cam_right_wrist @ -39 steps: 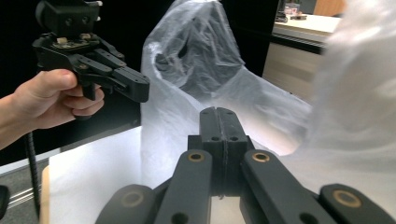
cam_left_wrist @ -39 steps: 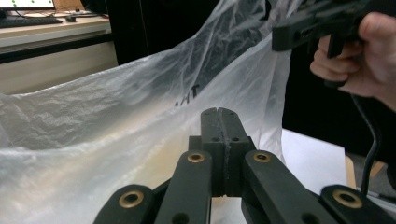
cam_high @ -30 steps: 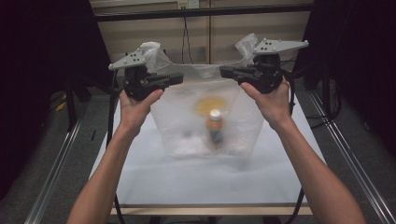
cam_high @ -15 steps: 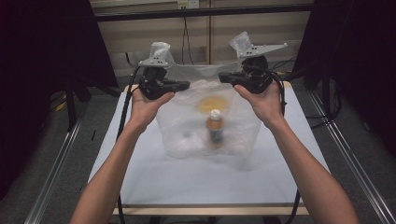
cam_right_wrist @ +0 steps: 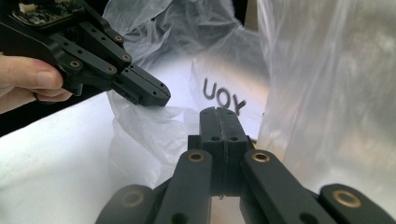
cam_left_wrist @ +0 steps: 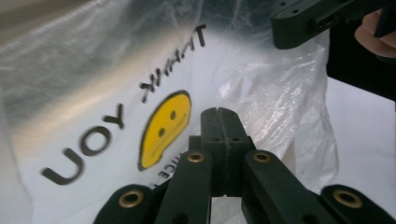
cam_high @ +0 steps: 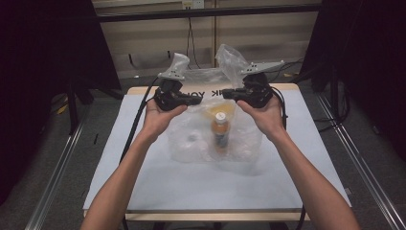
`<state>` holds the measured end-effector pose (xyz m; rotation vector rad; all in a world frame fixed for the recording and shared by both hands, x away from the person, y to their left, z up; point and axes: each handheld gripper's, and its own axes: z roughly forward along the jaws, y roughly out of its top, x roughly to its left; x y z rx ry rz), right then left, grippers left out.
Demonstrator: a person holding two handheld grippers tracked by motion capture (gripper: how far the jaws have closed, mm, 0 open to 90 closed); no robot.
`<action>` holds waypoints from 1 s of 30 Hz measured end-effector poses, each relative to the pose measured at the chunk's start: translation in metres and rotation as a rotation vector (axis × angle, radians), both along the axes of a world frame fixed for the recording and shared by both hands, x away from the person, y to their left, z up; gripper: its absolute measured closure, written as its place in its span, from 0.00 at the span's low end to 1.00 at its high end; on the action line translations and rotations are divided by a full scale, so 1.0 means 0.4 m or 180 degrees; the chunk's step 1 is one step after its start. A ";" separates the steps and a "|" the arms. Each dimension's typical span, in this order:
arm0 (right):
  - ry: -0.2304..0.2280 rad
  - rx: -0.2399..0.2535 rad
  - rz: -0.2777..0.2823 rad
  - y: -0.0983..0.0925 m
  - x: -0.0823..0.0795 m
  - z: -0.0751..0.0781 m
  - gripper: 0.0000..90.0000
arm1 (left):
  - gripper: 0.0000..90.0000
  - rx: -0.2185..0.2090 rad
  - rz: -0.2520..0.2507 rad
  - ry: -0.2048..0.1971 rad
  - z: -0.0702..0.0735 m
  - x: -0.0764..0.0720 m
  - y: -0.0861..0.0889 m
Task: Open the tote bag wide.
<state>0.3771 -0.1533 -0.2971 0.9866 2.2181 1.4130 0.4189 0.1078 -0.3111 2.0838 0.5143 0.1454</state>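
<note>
Plastic, thin and see-through, is what I have in both grippers: a bag (cam_high: 215,129) held up by its top edge over the middle of the white table (cam_high: 143,191). My left gripper (cam_high: 197,99) has its jaws pressed fully together on the film at the bag's left top corner, and my right gripper (cam_high: 225,93) is pinched the same way on the right top corner. From the high view the 2 tips face each other, near but apart, with the bag's mouth bunched above them and a tuft of film sticking up beside each grey plate.

Inside the bag I see a bottle (cam_high: 220,130) with a white cap and orange label, near the middle, and a pale round thing (cam_high: 193,140) just left of it; I cannot tell what that is. The bag's bottom sits on the table.

Along my left gripper's closed jaws (cam_left_wrist: 218,116) the bag shows a yellow smiley (cam_left_wrist: 164,128) and dark lettering (cam_left_wrist: 93,149), mirrored, with my other gripper at the top right. Along my right gripper's closed jaws (cam_right_wrist: 218,116), crumpled film hangs from my left gripper's tip (cam_right_wrist: 156,98), and the same lettering (cam_right_wrist: 224,95) lies beyond.
</note>
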 end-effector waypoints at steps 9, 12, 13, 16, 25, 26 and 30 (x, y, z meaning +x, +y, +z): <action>0.0119 -0.0030 0.0038 0.000 -0.007 -0.056 1.00 | 1.00 0.0067 -0.0031 0.0073 -0.056 -0.014 -0.016; 0.0168 -0.0024 0.0036 -0.004 -0.004 -0.078 1.00 | 1.00 0.0030 -0.0068 0.0107 -0.072 -0.011 -0.019; 0.0187 -0.0021 0.0031 -0.006 -0.004 -0.085 1.00 | 1.00 0.0023 -0.0073 0.0134 -0.078 -0.010 -0.019; 0.0232 -0.0057 0.0035 -0.013 -0.006 -0.105 1.00 | 1.00 0.0065 -0.0099 0.0195 -0.102 -0.012 -0.024; 0.0342 -0.0127 0.0032 -0.037 -0.034 -0.144 1.00 | 1.00 0.0179 -0.0234 0.0298 -0.143 -0.032 -0.046; 0.0371 -0.0109 0.0048 -0.039 -0.036 -0.151 1.00 | 1.00 0.0153 -0.0252 0.0308 -0.148 -0.032 -0.051; 0.0466 -0.0127 0.0094 -0.043 -0.043 -0.195 1.00 | 1.00 0.0082 -0.0312 0.0344 -0.167 -0.039 -0.059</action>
